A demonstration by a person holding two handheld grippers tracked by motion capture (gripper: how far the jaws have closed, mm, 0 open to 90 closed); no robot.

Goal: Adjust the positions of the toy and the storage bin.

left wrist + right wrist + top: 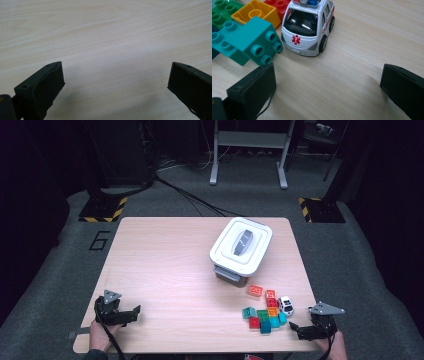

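Note:
A heap of coloured toy bricks (263,315) lies at the table's front right, and a small white ambulance car (285,305) stands at its right side. A white lidded box (241,249) sits behind them. My right gripper (296,330) rests open at the front right corner and points at the heap. In the right gripper view its jaws (328,77) stand wide apart with bare wood between them, just short of the ambulance (308,27) and a teal brick (249,41). My left gripper (131,316) lies open at the front left over bare wood (116,75).
The wooden table (165,270) has broad free room on its left half. An orange brick (255,290) lies apart behind the heap. Yellow (255,13), red (278,5) and green (223,10) bricks crowd behind the teal one. A metal frame (248,150) stands on the floor beyond.

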